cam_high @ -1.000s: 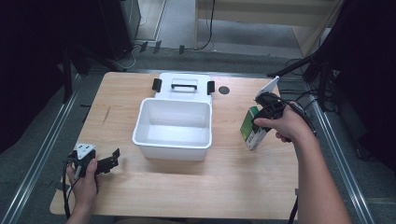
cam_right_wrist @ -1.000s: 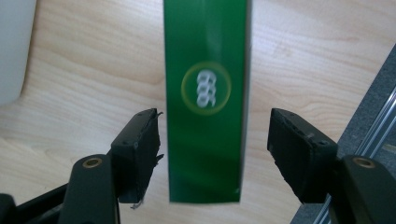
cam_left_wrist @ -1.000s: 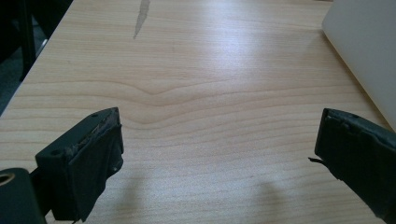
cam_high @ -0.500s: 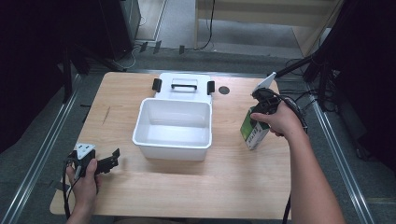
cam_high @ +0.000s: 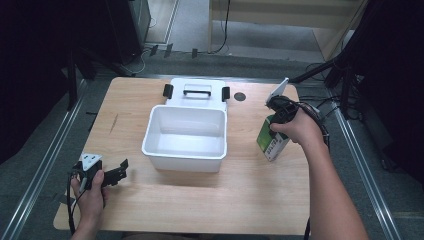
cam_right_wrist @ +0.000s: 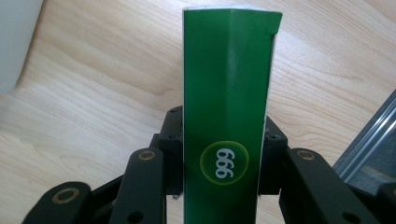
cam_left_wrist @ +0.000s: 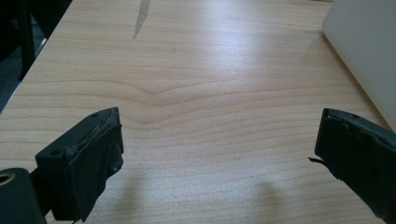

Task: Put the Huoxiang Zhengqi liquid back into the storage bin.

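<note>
My right gripper (cam_high: 278, 114) is shut on a green and white carton (cam_high: 271, 143), which hangs tilted just above the table to the right of the white bin (cam_high: 184, 137). In the right gripper view the carton (cam_right_wrist: 226, 107) stands between the black jaws, its green face marked "999". At the table's front left my left gripper (cam_high: 121, 171) rests low over bare wood. Its jaws are spread wide in the left gripper view, and its open gap (cam_left_wrist: 219, 149) holds nothing.
The bin's white lid (cam_high: 196, 92) with a handle and black latches lies behind the bin. A small dark round hole (cam_high: 240, 96) marks the table near the lid. A metal rail (cam_high: 362, 162) runs along the table's right edge. The bin's corner (cam_left_wrist: 369, 51) lies right of the left gripper.
The right hand has carried the carton a little toward the far side and lifted it. The left gripper has stayed where it was.
</note>
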A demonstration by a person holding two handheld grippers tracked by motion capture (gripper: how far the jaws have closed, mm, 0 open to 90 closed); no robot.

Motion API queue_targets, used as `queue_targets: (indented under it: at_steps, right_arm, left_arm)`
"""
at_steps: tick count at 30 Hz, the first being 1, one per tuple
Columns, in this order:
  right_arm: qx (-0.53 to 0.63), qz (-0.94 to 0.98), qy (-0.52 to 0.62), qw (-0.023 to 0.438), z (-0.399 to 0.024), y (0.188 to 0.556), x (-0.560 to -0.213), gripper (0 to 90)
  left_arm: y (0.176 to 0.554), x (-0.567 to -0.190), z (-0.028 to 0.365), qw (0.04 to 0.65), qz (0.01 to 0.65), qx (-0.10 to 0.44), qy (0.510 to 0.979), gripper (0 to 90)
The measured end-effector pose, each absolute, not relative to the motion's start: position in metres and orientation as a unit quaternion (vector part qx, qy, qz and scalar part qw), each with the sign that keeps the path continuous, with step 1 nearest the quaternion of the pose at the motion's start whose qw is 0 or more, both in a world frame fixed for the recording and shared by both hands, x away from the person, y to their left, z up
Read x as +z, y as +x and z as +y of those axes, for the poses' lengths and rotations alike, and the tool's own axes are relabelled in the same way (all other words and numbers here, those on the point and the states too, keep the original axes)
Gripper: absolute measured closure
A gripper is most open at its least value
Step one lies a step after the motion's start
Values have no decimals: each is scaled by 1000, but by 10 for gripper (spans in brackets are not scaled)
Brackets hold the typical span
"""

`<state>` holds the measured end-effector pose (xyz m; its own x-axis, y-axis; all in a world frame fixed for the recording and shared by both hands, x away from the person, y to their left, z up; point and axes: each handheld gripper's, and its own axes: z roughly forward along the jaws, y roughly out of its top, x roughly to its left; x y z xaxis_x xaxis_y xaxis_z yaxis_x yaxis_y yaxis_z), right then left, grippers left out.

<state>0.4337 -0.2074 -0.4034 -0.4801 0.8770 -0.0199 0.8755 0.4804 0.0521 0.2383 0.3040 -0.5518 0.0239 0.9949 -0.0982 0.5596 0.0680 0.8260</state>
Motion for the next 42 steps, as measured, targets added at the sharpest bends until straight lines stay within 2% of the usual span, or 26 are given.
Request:
queue_targets:
  at_steps: [11, 16, 30, 42]
  right_arm:
    - [39, 902, 428, 39, -199, 422, -392, 642]
    - [63, 925, 369, 69, -195, 413, -372, 642]
    - [87, 964, 220, 117, -180, 389, -324, 644]
    - [89, 984, 121, 93, -162, 376, -289, 644]
  left_arm:
    - [238, -552, 304, 366, 633, 296, 615, 20]
    - [238, -552, 304, 366, 633, 296, 615, 21]
    - [238, -552, 304, 365, 633, 297, 615, 21]
    - [239, -552, 304, 363, 633, 298, 616, 21]
